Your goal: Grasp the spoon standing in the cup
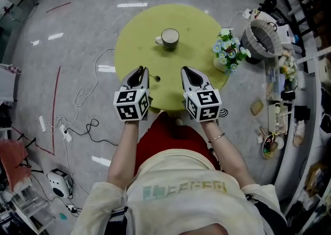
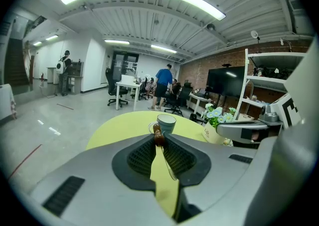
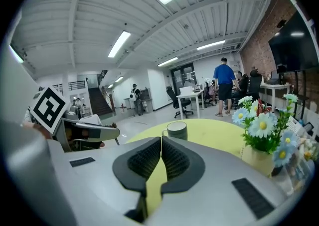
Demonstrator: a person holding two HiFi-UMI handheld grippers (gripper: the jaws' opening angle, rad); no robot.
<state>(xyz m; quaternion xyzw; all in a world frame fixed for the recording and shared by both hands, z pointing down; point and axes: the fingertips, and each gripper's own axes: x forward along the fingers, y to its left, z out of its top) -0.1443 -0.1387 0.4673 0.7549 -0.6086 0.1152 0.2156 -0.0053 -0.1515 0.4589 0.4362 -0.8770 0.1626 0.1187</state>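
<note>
– On the round yellow table (image 1: 199, 21), where was the spoon (image 2: 158, 135)?
– Above the table's near edge, in the left gripper (image 1: 140, 69). The jaws were pressed together on it, with its brown end poking out at their tips and a thin pale part running back between the pads.
– And the cup (image 1: 169, 38)?
– It stood upright toward the far side of the table, handle to the left, well apart from both tools.
– What about the right gripper (image 1: 187, 70)?
– It hung level with the left one, just beside it, also over the near edge. Its jaws were drawn together with nothing held in them.
– Anything else on the table?
– A pot of blue and white flowers (image 1: 227, 52) stood at the right rim.
</note>
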